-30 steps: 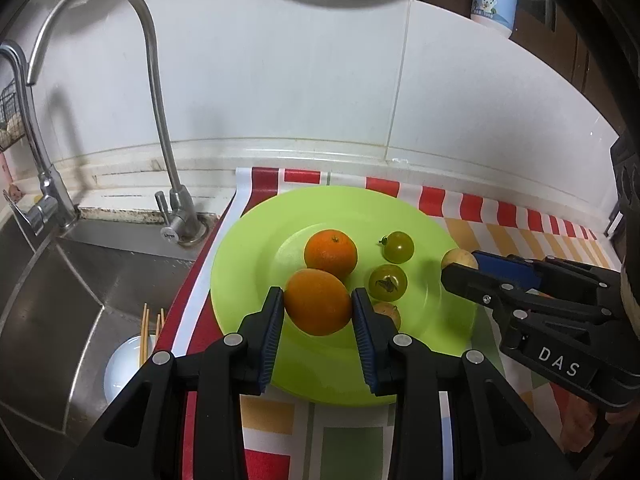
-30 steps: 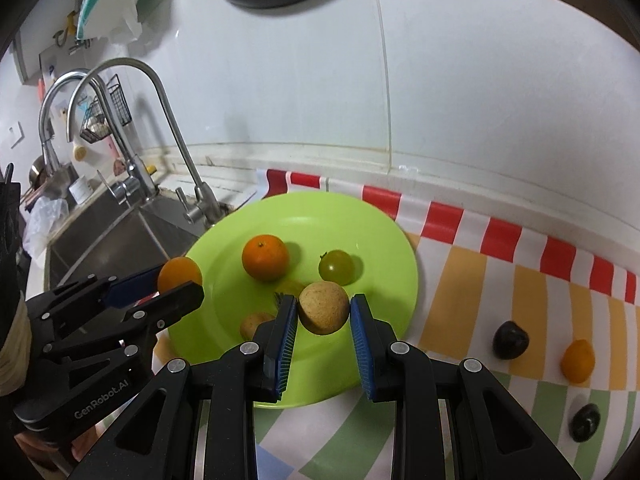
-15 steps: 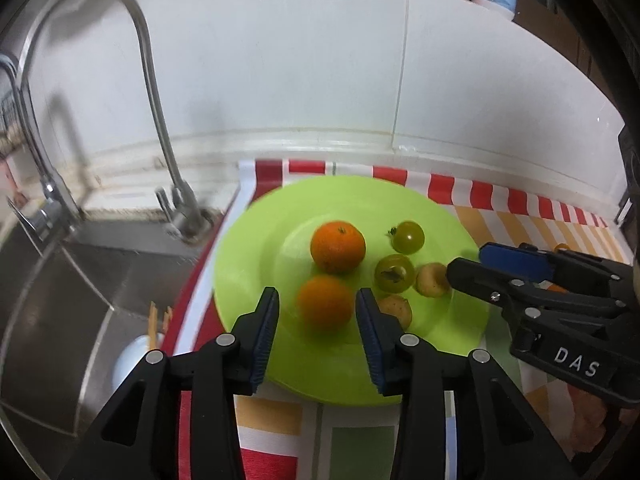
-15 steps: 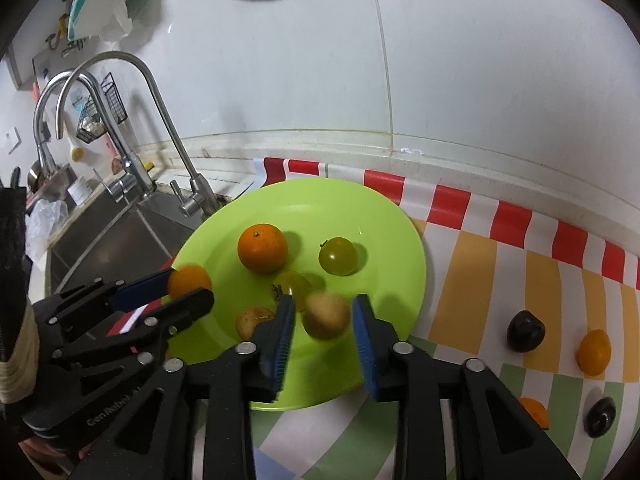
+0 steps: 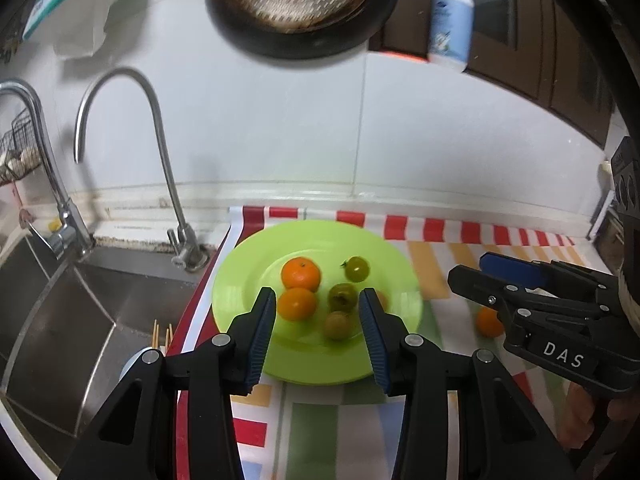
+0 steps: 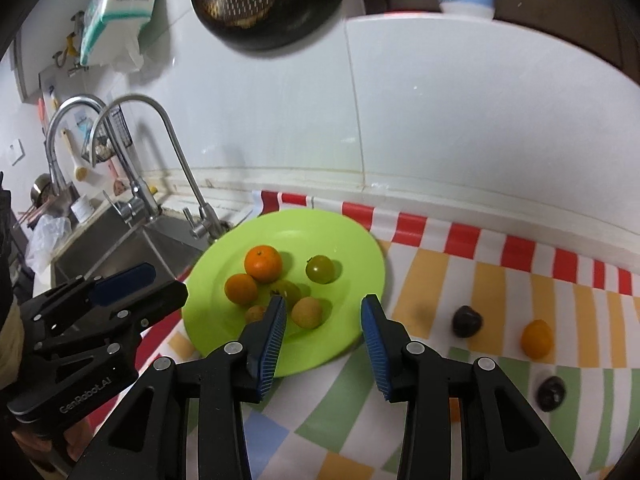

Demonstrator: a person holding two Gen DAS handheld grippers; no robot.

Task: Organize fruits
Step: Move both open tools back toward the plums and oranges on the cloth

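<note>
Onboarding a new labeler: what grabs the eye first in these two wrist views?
The bright green plate on the striped cloth beside the sink, holding six small fruits, two of them oranges. Both the left gripper and the right gripper hover open and empty over its near edge. Right of the plate, two dark fruits and a loose orange fruit lie on the cloth.
</note>
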